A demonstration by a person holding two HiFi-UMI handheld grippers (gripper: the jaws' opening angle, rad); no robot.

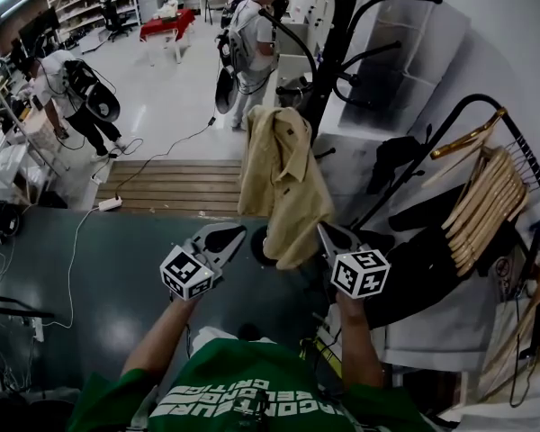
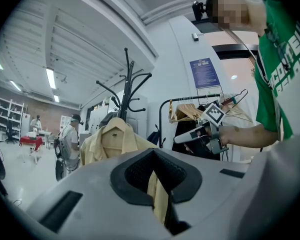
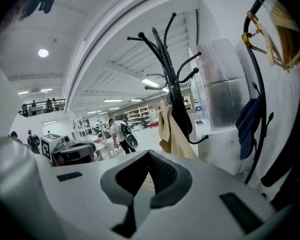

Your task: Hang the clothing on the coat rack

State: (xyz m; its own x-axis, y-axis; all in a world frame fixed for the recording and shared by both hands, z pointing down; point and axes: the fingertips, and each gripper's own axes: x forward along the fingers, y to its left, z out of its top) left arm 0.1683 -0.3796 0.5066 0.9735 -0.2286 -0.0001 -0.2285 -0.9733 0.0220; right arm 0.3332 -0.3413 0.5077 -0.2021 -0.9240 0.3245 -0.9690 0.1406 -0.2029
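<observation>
A beige shirt [image 1: 283,178] hangs from a hook of the black coat rack [image 1: 328,70], its collar up against the pole and its hem loose just in front of me. My left gripper [image 1: 229,232] is shut and empty, a short way left of the hem. Just right of the hem, the right gripper [image 1: 328,232] is also shut, holding nothing. The left gripper view looks over its closed jaws at the shirt [image 2: 110,141], the rack [image 2: 127,84] and the right gripper [image 2: 190,135]. From the right gripper view the shirt [image 3: 172,134] shows side-on beside the rack [image 3: 167,64].
To the right stands a black garment rail with wooden hangers [image 1: 486,196] and a black garment [image 1: 423,268]. A white cabinet [image 1: 405,52] is behind the rack. A wooden ramp [image 1: 175,187] and a cable lie on the floor; people [image 1: 252,43] stand farther back.
</observation>
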